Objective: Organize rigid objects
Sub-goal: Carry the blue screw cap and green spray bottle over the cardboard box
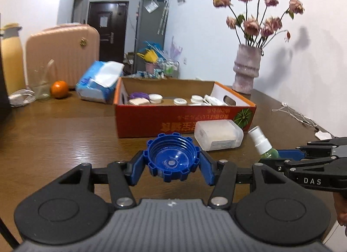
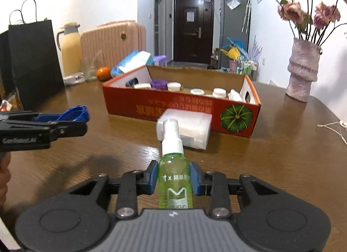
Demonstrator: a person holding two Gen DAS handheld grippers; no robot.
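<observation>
My left gripper (image 1: pixel 172 164) is shut on a large blue ridged cap (image 1: pixel 172 156), held above the table short of the red cardboard box (image 1: pixel 151 119). It also shows at the left of the right wrist view (image 2: pixel 83 114). My right gripper (image 2: pixel 174 177) is shut on a green spray bottle (image 2: pixel 174 173) with a white nozzle, also seen at the right of the left wrist view (image 1: pixel 263 145). The box holds several white caps (image 1: pixel 180 101), a purple cap (image 2: pixel 159 84) and other small items. A white plastic case (image 1: pixel 218 135) lies on the table against the box front.
A pink vase with dried flowers (image 1: pixel 246 71) stands right of the box. A tissue pack (image 1: pixel 98 81), an orange (image 1: pixel 59 89), a glass (image 1: pixel 42 84) and a thermos (image 2: pixel 70 50) stand at the back left. A black bag (image 2: pixel 32 61) stands at far left. White cables (image 1: pixel 299 117) lie at right.
</observation>
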